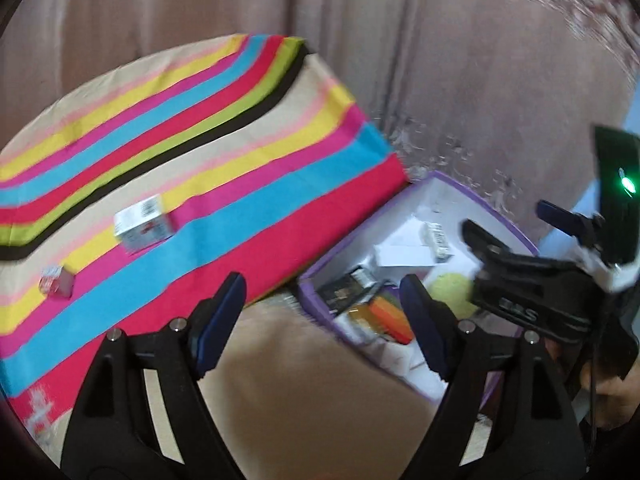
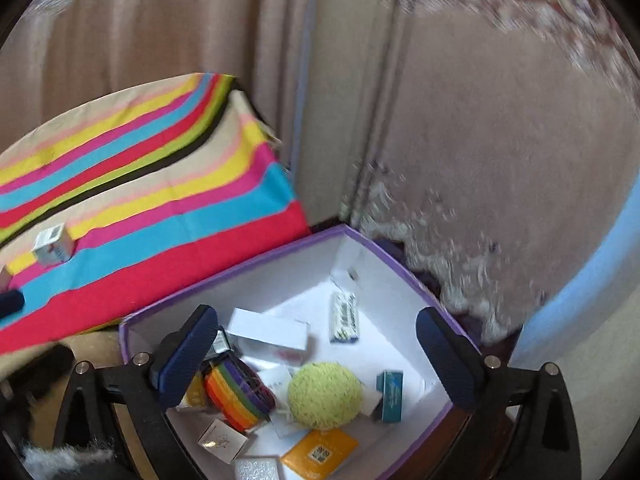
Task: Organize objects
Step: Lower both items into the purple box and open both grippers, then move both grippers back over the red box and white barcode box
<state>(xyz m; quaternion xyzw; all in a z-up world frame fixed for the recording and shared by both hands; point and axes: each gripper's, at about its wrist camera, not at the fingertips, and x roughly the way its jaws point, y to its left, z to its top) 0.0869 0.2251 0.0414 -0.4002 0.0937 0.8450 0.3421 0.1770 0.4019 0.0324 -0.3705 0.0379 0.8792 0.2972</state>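
A purple box [image 2: 240, 270] with a white inside stands beside the striped table; it also shows in the left wrist view [image 1: 500, 208]. It holds a green ball [image 2: 324, 396], a rainbow item [image 2: 236, 396], a teal carton [image 2: 390, 396], a white carton [image 2: 272, 334], an orange packet [image 2: 320, 454] and other small packs. My right gripper [image 2: 320, 360] is open and empty above the box. My left gripper [image 1: 324, 322] is open and empty, off the table's near edge. A white carton [image 1: 144, 224] and a small dark box [image 1: 58, 282] lie on the striped cloth [image 1: 200, 140].
Beige curtains [image 2: 160, 32] hang behind the table. A patterned pink fabric [image 2: 500, 120] with a white fringe hangs behind the box. A light blue surface [image 2: 580, 292] curves at the right. The right gripper's body [image 1: 532, 280] shows at the right of the left wrist view.
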